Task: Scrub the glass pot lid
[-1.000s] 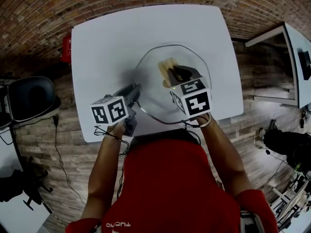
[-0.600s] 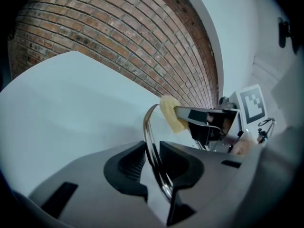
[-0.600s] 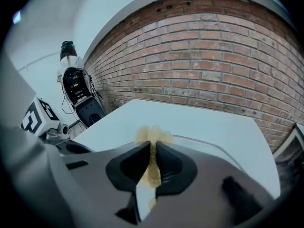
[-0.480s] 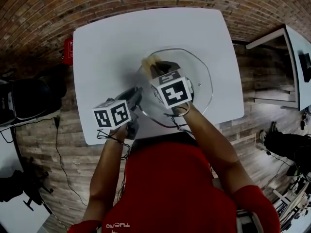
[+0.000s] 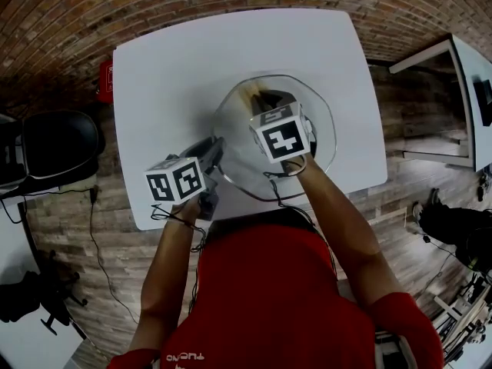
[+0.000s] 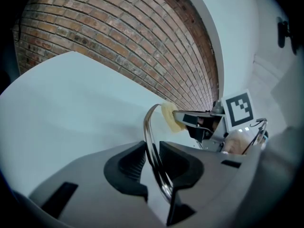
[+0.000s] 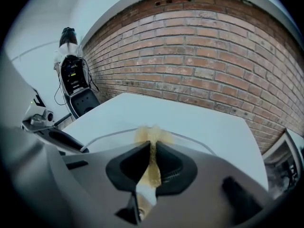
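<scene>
The left gripper view shows what the head view hides: the left hand-held gripper is clenched on the metal rim of the glass pot lid. In the right gripper view the right hand-held gripper grasps a yellow sponge, which touches the glass. The head view gives the place: the lid is over the near right part of the white worktop, close to its front edge, with the sponge at the lid's far side. The far and left parts of the worktop are open

Open tabletop left of and beyond glass lid, black chair standing off left edge
</scene>
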The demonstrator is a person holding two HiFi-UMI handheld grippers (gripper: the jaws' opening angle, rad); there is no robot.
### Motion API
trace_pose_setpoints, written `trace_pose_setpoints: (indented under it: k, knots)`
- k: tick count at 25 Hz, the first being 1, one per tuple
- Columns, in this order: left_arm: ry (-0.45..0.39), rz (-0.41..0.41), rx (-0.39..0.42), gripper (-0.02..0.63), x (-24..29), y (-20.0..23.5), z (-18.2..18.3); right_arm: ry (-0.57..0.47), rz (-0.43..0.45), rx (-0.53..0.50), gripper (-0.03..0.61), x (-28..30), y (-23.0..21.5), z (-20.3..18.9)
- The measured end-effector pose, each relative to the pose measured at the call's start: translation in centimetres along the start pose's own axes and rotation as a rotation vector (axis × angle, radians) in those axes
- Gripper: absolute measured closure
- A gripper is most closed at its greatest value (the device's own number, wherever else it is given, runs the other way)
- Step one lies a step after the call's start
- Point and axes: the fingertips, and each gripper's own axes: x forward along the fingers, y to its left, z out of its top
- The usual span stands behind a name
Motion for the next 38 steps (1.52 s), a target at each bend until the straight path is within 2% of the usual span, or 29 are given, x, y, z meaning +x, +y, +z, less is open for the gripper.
trace_pose_setpoints:
  k: [7,11,14,18,21,24,31,34,38]
  knots:
    - [-0.001,-0.007,-0.011,0.514,0.0,-0.1,0.0,0.029,-0.138,0.073,0.528,-2.0,-6.9,-2.8]
    - [-0.004,-0.008,-0.013,0.515,0.1,-0.1,0.1,0.029,-0.166,0.117,0.528,-2.8,-8.0,-3.7]
    - [-0.003,-0.004,-0.018,0.517,0.1,0.0,0.1,0.010,-0.118,0.133,0.526,-3.6,-5.8,-3.1]
    - [-0.009,-0.004,-0.025,0.517,0.1,0.0,0.1,-0.011,0.044,0.146,0.526,-4.3,1.5,-2.3]
    - [-0.012,-0.004,-0.029,0.517,0.0,0.0,0.1,0.003,0.143,0.119,0.528,-4.0,6.8,-2.3]
    - [-0.015,-0.006,-0.039,0.520,0.0,0.1,0.1,0.027,0.176,0.087,0.528,-3.2,9.5,-2.9]
    - [-0.022,-0.002,-0.042,0.521,-0.1,0.2,0.2,0.062,0.133,0.098,0.528,-2.6,8.0,-4.3]
    - [-0.022,0.000,-0.040,0.522,-0.1,0.0,0.1,0.072,0.076,0.098,0.526,-3.2,5.5,-5.3]
    - [-0.021,0.003,-0.038,0.522,0.0,0.0,0.1,0.091,-0.034,0.127,0.526,-4.5,0.1,-7.2]
